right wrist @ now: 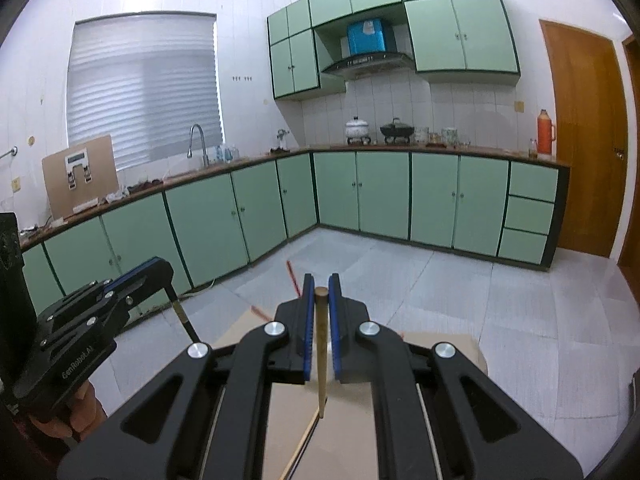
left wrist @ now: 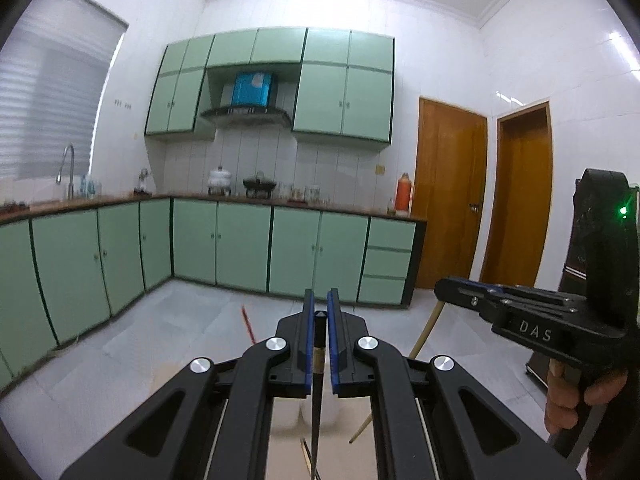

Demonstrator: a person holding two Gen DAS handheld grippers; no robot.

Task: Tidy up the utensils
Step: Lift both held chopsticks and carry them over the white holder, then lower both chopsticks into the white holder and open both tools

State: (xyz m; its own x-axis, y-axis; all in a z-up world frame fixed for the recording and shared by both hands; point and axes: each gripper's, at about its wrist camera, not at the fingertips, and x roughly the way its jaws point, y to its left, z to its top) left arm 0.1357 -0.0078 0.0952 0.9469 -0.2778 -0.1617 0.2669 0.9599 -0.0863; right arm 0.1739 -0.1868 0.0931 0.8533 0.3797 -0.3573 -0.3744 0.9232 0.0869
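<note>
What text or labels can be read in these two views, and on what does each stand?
"DAS": white letters on the body of the right hand-held gripper, seen from the left wrist.
"GenRobot.AI": on the body of the left hand-held gripper, seen from the right wrist.
Blue box above the range hood: label too blurred to read.
Cardboard panel on the counter: print too small to read.

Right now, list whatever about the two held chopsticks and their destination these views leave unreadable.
- Left wrist view: the dark chopstick in the left gripper has its lower end cut off by the frame edge.
- Right wrist view: the light wooden chopstick in the right gripper ends over the cardboard; contact is unclear.
- Both views: no holder visible; gripper bodies cover the surface below.
</note>
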